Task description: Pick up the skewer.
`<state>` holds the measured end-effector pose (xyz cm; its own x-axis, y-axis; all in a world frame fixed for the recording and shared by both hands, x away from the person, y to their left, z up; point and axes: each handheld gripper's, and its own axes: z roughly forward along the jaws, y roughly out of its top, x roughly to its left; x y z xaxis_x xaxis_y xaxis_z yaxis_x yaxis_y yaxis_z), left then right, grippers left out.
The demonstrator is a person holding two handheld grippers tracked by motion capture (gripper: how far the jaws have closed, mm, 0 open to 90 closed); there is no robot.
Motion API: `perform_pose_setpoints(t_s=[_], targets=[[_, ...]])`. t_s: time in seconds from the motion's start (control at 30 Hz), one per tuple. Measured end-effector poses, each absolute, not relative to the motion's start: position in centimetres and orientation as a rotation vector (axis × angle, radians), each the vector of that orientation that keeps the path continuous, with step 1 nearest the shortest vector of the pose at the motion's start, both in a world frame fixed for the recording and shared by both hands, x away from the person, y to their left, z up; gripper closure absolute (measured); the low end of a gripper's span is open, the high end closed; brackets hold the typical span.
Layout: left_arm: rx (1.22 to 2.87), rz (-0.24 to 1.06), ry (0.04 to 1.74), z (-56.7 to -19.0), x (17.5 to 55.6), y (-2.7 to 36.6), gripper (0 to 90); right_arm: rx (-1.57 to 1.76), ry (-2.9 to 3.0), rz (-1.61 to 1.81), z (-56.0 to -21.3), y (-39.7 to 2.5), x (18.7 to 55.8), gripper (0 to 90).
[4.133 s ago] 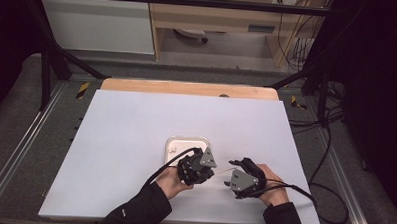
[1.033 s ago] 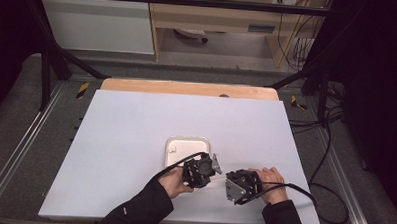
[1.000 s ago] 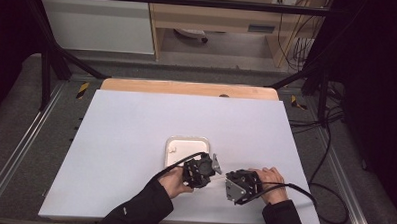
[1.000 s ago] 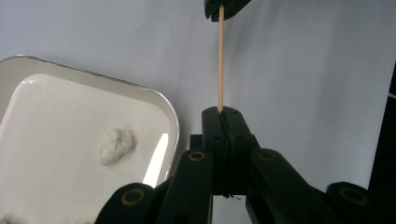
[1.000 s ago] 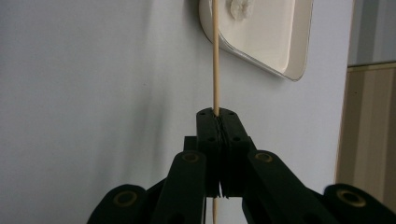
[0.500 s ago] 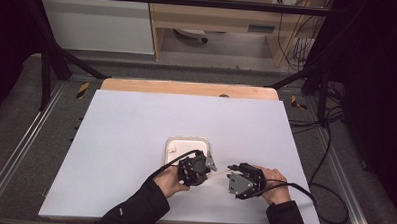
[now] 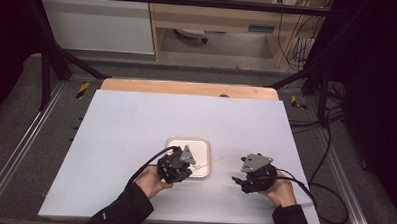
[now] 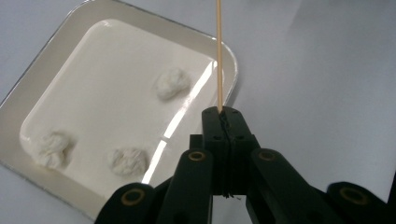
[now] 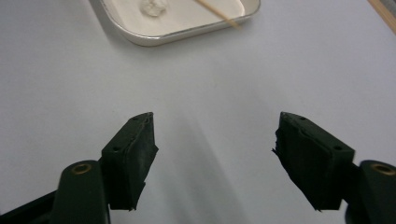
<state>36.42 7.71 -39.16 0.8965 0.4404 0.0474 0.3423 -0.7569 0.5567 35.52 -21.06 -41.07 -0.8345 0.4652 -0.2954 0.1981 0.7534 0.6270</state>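
1. the left gripper is clamped tight on one end of a thin wooden skewer, which runs from the jaw tips, at the centre of the left gripper view, straight up to that frame's top edge.
2. in the high view the skewer shows as a pale line at the centre of the frame, slanting up and right from the left gripper past the right edge of the tray.
3. the tray fills the upper left of the left gripper view and holds three white lumps: one near the skewer, two toward the lower left. none is on the skewer; its visible length is bare.
4. the right gripper has its jaws spread wide with nothing between them, over bare surface; the tray's corner lies at the top of its view. in the high view it sits right of centre, apart from the tray.
5. judged from this, the skewer is picked up and held, but no lump has been speared yet; if skewering is the aim, all three pieces remain.
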Motion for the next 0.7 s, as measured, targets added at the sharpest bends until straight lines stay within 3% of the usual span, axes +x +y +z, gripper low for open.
perform_pose_setpoints(t_s=[0.5,0.7], targets=[[2.292,0.332,0.727,-39.4,34.9,13.8,88.8,0.799,2.458,0.971,-42.1,-22.1,35.4,8.9],[2.216,0.328,0.785,-40.0,34.2,16.1,88.8,0.899,2.467,1.089,-42.1,-21.7,35.7,7.0]])
